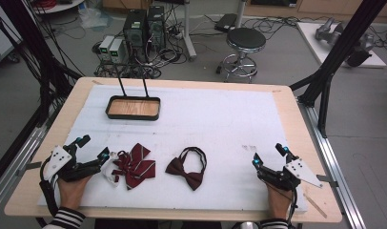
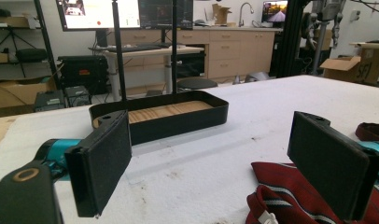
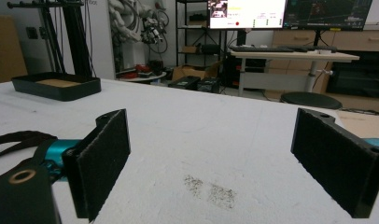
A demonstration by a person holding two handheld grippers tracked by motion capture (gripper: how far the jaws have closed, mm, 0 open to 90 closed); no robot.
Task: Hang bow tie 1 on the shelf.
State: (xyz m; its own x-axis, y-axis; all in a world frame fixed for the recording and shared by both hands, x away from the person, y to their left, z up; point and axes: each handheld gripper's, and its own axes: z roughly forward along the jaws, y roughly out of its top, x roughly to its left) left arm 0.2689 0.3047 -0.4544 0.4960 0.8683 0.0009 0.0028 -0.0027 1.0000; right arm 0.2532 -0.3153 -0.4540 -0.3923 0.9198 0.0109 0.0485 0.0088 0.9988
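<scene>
Both claws are wide open and holding nothing: left claw point(image 1: 92, 147) sits lower left right beside the striped bow tie point(image 1: 133, 165), right claw point(image 1: 268, 153) rests lower right on the bench point(image 1: 220, 112).

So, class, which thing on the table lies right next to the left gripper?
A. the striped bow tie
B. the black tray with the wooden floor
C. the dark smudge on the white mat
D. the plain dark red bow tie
A: in the high view the striped bow tie lies right beside the open left gripper; the plain bow tie lies farther right.
</scene>
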